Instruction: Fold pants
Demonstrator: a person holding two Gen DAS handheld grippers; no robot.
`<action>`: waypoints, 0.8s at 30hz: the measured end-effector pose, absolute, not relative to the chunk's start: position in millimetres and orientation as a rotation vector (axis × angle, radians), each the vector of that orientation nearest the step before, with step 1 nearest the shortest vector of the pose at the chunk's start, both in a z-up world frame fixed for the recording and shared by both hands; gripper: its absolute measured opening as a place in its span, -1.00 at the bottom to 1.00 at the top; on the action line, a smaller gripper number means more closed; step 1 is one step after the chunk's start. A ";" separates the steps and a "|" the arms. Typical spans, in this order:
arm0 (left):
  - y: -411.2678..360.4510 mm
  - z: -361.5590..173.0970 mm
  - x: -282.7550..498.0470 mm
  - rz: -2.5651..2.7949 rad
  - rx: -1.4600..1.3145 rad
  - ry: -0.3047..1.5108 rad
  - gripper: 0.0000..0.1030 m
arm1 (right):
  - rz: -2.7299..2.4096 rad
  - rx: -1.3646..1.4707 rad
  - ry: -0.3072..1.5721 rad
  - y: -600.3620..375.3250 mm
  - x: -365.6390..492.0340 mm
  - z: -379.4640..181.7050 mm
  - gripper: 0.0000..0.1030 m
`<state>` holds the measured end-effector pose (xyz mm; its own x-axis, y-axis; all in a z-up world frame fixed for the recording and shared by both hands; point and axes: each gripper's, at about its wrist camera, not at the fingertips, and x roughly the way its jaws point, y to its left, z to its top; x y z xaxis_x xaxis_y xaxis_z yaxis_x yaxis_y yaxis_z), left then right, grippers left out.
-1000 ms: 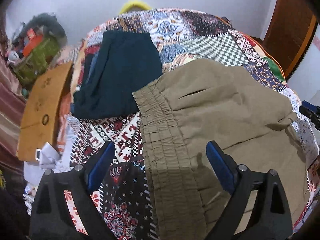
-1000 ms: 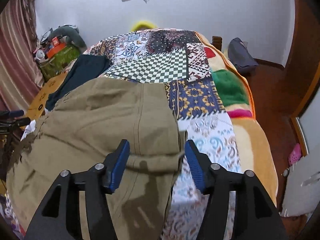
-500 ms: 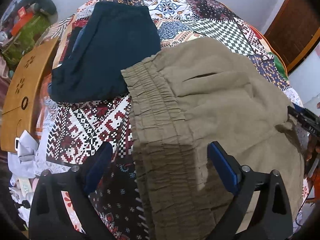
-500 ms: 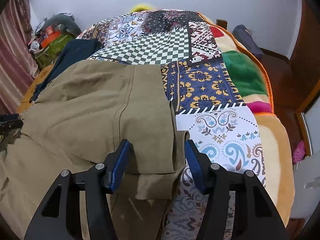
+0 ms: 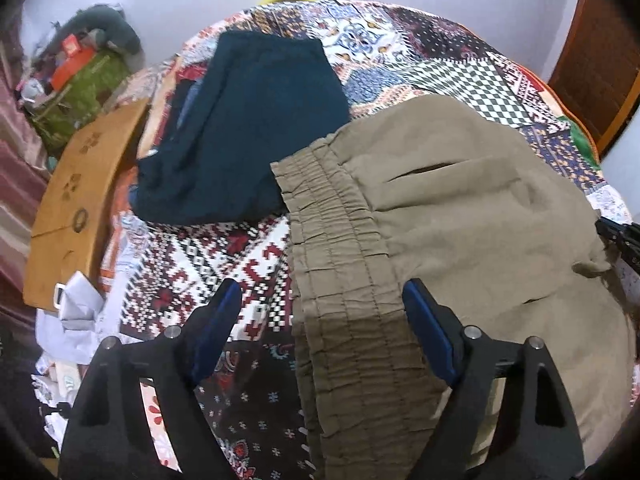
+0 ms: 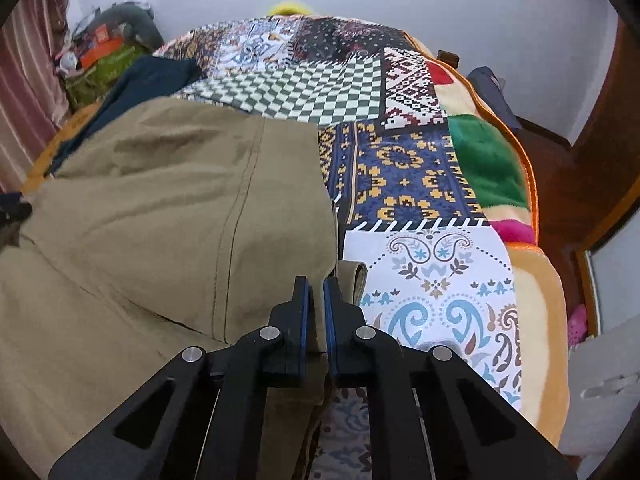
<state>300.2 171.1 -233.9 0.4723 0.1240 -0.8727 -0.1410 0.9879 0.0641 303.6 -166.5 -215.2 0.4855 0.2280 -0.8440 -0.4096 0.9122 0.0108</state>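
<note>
Olive pants (image 5: 472,216) lie spread on the patchwork bedspread (image 5: 200,272), their elastic waistband (image 5: 340,264) running toward me. My left gripper (image 5: 320,292) hovers over the waistband. Its jaws stand wide and are closing, with the band between them and the pads clear of the cloth. In the right wrist view my right gripper (image 6: 316,286) is shut on the pants (image 6: 160,208) at their right edge, with cloth pinched between the blue pads. The right gripper (image 5: 620,240) also shows at the far right of the left wrist view.
A folded dark navy garment (image 5: 248,132) lies behind the waistband. A wooden board (image 5: 76,200), a green bag of clutter (image 5: 80,88) and white items (image 5: 76,312) sit left of the bed. An orange and green blanket (image 6: 488,160) edges the right side, above a dark bag (image 6: 488,92).
The right jaws have closed onto the pants' edge. Both grippers have sunk toward the bed. The left jaws have narrowed slightly.
</note>
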 end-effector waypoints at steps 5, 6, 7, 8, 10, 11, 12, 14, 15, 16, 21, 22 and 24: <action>173.8 -238.3 299.1 0.165 -0.026 1.084 0.64 | 0.389 -0.222 1.001 -165.1 303.8 -217.8 -0.89; 174.2 -238.3 298.7 0.159 -0.030 1.087 0.64 | 0.391 -0.217 1.003 -165.9 304.1 -217.3 -0.89; 174.8 -237.4 298.3 0.154 -0.034 1.086 0.64 | 0.392 -0.210 1.005 -166.7 304.5 -216.3 -0.89; 174.5 -236.6 298.2 0.150 -0.036 1.086 0.63 | 0.393 -0.205 1.005 -166.9 305.0 -215.2 -0.89; 175.5 -233.7 297.3 0.148 -0.046 1.089 0.63 | 0.391 -0.188 0.994 -168.8 303.5 -209.1 -0.85; 176.0 -232.3 296.9 0.150 -0.055 1.093 0.64 | 0.389 -0.183 0.987 -168.5 301.9 -206.0 -0.85; 177.0 -230.3 296.9 0.151 -0.070 1.102 0.65 | 0.393 -0.180 0.981 -168.4 301.1 -202.1 -0.85; 179.3 -227.2 297.6 0.150 -0.091 1.119 0.65 | 0.403 -0.175 0.965 -167.4 299.9 -189.5 -0.83; 180.7 -223.8 297.6 0.148 -0.104 1.119 0.65 | 0.412 -0.168 0.953 -167.0 299.7 -183.6 -0.81; 182.2 -220.3 297.9 0.146 -0.109 1.111 0.66 | 0.423 -0.160 0.938 -166.7 299.4 -176.9 -0.77; 193.4 -196.2 306.9 0.179 -0.099 1.031 0.81 | 0.469 -0.096 0.846 -163.5 305.5 -139.8 -0.35; 196.2 -193.4 310.4 0.187 -0.098 1.022 0.83 | 0.474 -0.080 0.827 -162.6 308.4 -134.0 -0.26; 203.4 -189.3 320.3 0.204 -0.101 1.011 0.85 | 0.480 -0.060 0.799 -159.7 314.4 -126.0 -0.13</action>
